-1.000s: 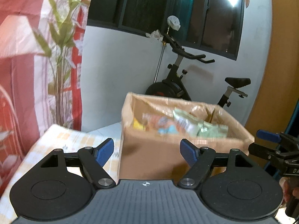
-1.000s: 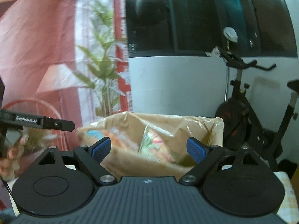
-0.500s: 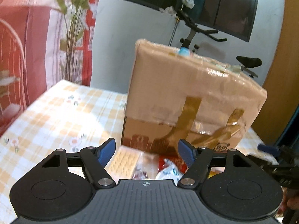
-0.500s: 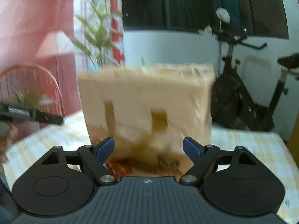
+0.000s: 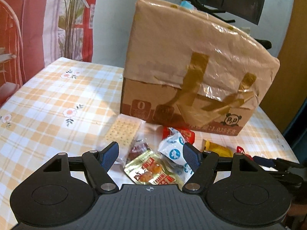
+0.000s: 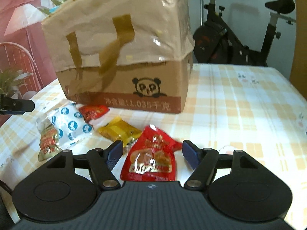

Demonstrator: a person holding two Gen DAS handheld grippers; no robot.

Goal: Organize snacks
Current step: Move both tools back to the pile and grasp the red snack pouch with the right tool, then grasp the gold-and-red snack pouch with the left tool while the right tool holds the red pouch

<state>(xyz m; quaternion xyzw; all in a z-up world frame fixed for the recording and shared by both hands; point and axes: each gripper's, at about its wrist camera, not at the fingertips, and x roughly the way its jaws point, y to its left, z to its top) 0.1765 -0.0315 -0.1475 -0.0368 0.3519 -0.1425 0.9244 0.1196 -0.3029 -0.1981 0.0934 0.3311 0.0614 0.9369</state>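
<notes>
Two hand-held grippers hang low over a table spread with a yellow-and-white checked cloth (image 5: 48, 103) printed with small flowers. The left gripper (image 5: 150, 156) has its blue pads standing apart; below the gap lie a clear-and-yellow snack pack (image 5: 151, 170) with red lettering too blurred to read and a white packet with blue round marks (image 5: 173, 151), and neither pad presses on them. The right gripper (image 6: 152, 153) has just been narrowing its jaws, yet the pads stand clear on either side of a red snack pouch (image 6: 151, 161), whose gold band of print is not legible.

Just beyond lie more snacks: a pale cracker pack (image 5: 123, 131) dotted with holes, a yellow wrapped bar (image 6: 119, 131), and a smaller red packet (image 6: 93, 112) near the box.

Behind the scattered snacks stands a cardboard box (image 6: 153, 80), its upper part draped in beige plastic fastened with strips of brown tape (image 6: 124, 26). Its front carries a panda face with the letters "PoP", and a brown band along the bottom has Chinese characters with "1.035". In the left view a panel shows "0".

Farther back are a white wall, an exercise bike (image 6: 239, 38), a leafy plant (image 5: 71, 19) and a red-and-pink curtain (image 5: 23, 28).
</notes>
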